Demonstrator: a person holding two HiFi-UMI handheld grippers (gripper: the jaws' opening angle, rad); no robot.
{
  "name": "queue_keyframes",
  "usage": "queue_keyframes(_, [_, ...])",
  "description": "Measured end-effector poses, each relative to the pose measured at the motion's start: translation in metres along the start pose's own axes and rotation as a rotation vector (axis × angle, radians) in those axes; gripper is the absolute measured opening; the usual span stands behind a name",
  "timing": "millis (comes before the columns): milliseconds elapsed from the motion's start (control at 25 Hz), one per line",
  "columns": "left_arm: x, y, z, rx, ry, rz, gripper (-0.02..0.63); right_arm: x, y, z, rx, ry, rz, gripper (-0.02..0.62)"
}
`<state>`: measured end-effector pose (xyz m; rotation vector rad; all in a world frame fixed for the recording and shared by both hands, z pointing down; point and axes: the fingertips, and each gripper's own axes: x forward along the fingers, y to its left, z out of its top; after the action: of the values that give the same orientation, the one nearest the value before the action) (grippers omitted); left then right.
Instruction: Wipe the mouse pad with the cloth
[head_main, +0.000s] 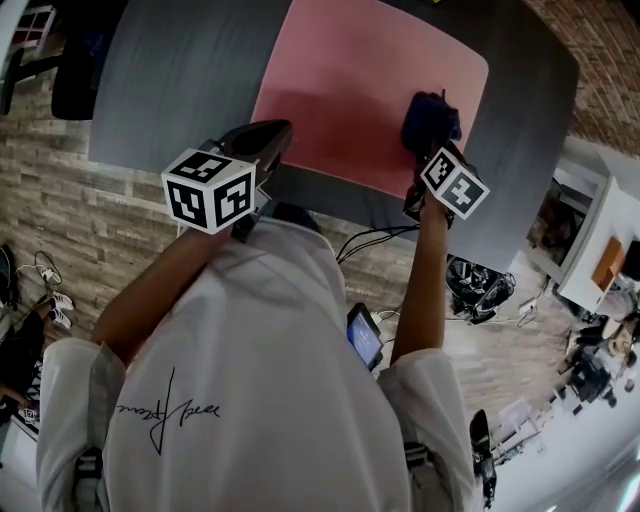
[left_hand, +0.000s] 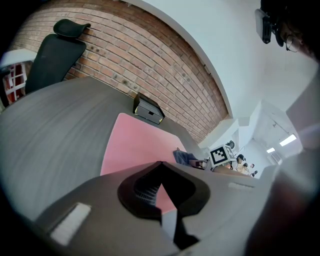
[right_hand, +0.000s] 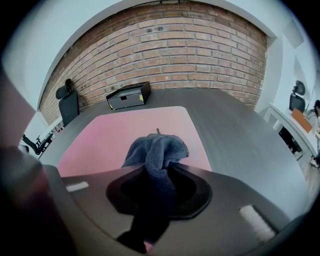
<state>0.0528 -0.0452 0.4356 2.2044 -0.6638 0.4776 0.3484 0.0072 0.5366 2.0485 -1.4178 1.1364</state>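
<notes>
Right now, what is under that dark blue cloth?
The pink mouse pad, lying on the grey table. The patch directly beneath the cloth is covered; the right gripper pinches it in its jaws.

Right tongs (head_main: 424, 146) hold a bunched dark-blue fabric cloth (head_main: 429, 116) on the pink rectangular mouse pad (head_main: 350, 90), near its right edge. Left tongs (head_main: 272, 133) hover at the pad's near-left corner, over the grey counter (head_main: 170, 90).

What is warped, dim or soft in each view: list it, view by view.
Head view: wide-angle bend bows the table edges; even light, no glare on the mouse pad. Left gripper view: brick wall curves into an arch, dark corners, left gripper body soft. Right gripper view: same arching and dark rim; cloth fairly sharp.
</notes>
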Motion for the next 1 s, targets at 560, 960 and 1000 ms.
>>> queue_keyframes(560, [0.003,0.000,0.002,-0.002,0.001,0.006,0.009,-0.003,-0.036,0.000,0.007,0.012,-0.051,0.080])
queue_keyframes(960, [0.008,0.005,0.013,-0.013,-0.005,0.010,0.009,-0.003,-0.059,0.018,0.018,0.004,-0.100,0.080])
queue_keyframes(1000, [0.008,0.007,0.014,-0.018,-0.005,0.011,0.009,-0.003,-0.061,0.020,0.019,0.002,-0.104,0.080])
